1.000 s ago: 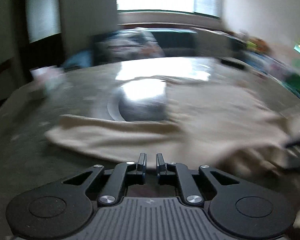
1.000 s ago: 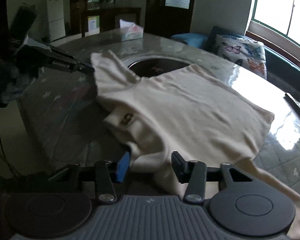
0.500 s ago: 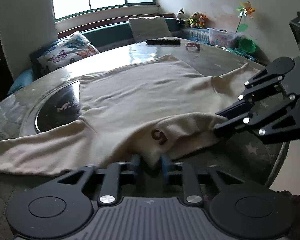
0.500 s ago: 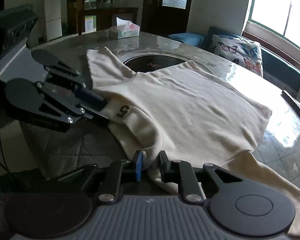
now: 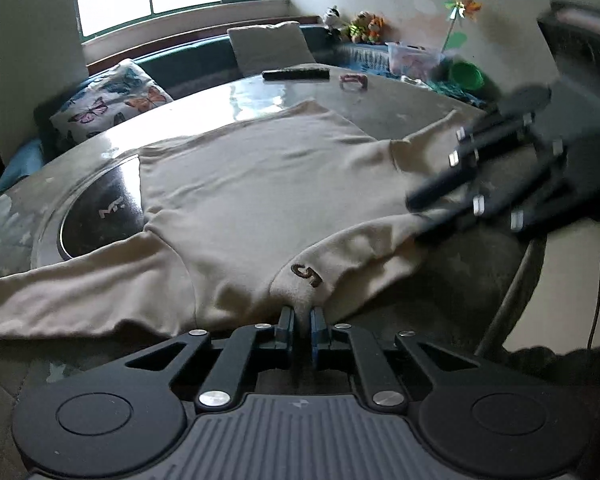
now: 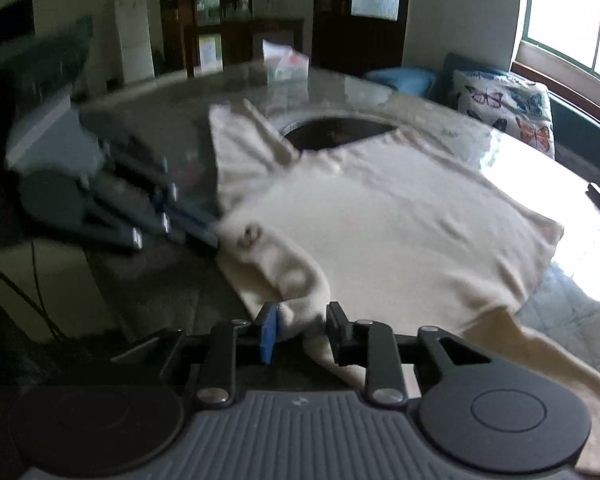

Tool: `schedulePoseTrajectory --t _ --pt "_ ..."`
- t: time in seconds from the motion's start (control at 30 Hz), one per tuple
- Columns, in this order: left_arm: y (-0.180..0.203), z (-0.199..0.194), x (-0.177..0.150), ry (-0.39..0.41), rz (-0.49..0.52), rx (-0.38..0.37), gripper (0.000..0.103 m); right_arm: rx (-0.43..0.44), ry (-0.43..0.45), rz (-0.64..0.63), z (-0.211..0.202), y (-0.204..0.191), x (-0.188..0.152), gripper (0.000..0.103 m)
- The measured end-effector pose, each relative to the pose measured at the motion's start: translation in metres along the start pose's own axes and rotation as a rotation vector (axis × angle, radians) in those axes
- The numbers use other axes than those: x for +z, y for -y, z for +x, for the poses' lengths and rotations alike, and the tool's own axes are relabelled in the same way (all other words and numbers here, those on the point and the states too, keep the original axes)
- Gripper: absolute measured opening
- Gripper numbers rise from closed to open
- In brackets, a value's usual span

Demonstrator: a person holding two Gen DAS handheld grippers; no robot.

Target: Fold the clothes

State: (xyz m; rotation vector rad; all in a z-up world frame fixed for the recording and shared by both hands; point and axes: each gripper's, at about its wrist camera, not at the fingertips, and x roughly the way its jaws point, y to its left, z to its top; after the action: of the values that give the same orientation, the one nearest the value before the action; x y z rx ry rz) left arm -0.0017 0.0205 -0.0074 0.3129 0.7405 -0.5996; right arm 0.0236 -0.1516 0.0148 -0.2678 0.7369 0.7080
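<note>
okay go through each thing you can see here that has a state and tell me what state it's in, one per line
left gripper: shut on the collar.
right gripper: open, fabric between its fingers.
cream sweater: spread flat, unfolded, sleeves out.
collar: bunched up, pinched at its edge.
remote control: lying flat on the table.
tissue box: tissue sticking out.

sweater collar (image 5: 306, 276): "5" (brown) | table's dark insert (image 5: 100, 216): "M" (faint)

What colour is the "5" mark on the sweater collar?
Dark brown, on the cream sweater; the mark shows best in the left wrist view, just ahead of the left gripper.
</note>
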Motion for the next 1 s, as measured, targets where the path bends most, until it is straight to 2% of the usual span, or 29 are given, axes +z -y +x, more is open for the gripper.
schedulePoseTrajectory --t 0.1,0.27,0.33,0.47,0.63,0.77,1.0 --pt "-0.003 -0.005 0.004 0.017 0.017 -0.014 0.011 0.013 0.037 0.062 -0.003 0.012 0.006 0.027" --pt "-0.012 -0.016 0.013 0.042 0.014 -0.026 0.012 0.041 -0.039 0.082 0.019 0.015 -0.003 0.027" --pt "-0.017 -0.018 0.018 0.05 0.01 -0.01 0.012 0.047 -0.064 0.075 0.023 0.016 -0.006 0.027" --pt "-0.032 -0.015 0.031 0.07 -0.015 0.034 0.012 0.021 -0.029 0.096 0.013 0.031 0.003 0.027" --pt "-0.062 0.017 0.056 0.065 -0.104 0.082 0.012 -0.11 0.012 0.156 0.014 0.071 0.019 0.027" --pt "-0.085 0.051 0.073 0.044 -0.163 0.099 0.012 -0.18 -0.001 0.212 0.031 0.109 0.023 0.027" --pt "-0.119 0.11 0.093 -0.022 -0.216 0.126 0.013 -0.235 -0.054 0.289 0.057 0.158 0.019 0.027"
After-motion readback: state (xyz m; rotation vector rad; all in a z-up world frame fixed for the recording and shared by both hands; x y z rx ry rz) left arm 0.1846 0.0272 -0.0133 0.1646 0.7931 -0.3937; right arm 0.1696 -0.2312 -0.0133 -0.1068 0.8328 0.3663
